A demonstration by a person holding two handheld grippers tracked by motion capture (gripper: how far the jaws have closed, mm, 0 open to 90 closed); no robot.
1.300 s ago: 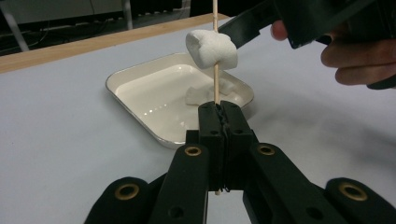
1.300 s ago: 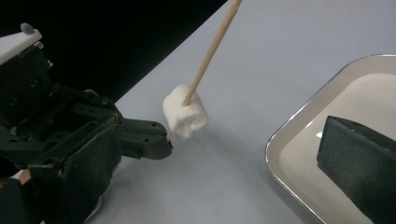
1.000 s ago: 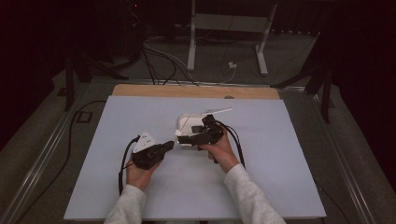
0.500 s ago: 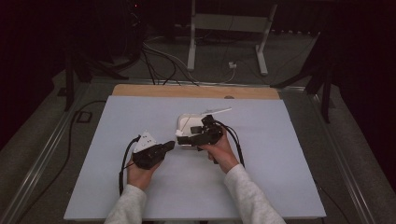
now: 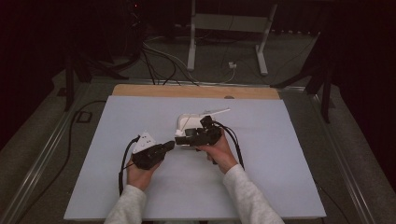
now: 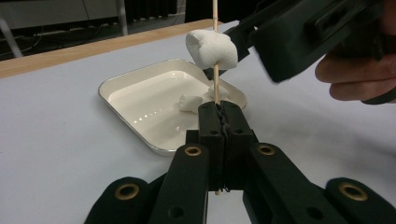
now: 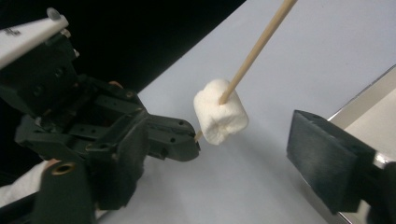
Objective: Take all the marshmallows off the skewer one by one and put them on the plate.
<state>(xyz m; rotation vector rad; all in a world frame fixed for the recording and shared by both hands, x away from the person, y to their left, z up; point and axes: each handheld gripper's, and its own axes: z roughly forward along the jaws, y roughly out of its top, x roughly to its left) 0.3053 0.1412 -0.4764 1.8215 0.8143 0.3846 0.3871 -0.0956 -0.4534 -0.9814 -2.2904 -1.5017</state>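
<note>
Pale matte worktop [image 5: 280, 154]: left hand-held gripper [image 6: 218, 116] clamps thin wooden skewer [image 6: 215, 86] through puffy white marshmallow [image 6: 211, 48]; right hand-held gripper [image 7: 261, 140], jaws just closing, flanks it untouched; glossy rectangular tray [image 6: 140, 100] behind.

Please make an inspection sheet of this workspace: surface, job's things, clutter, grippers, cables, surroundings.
Surface: pale blue board on a wooden tabletop.
Job's things: wooden skewer threaded through one marshmallow; white tray behind it with two more marshmallows.
Clutter: nothing seen.
Grippers: left gripper shut on the skewer's lower end; right gripper open, jaws just been closing, the marshmallow between them but not pressed.
Cables: a black cable trails from each gripper; more cables lie on the floor.
Surroundings: dark room, white stand legs beyond the table.
</note>
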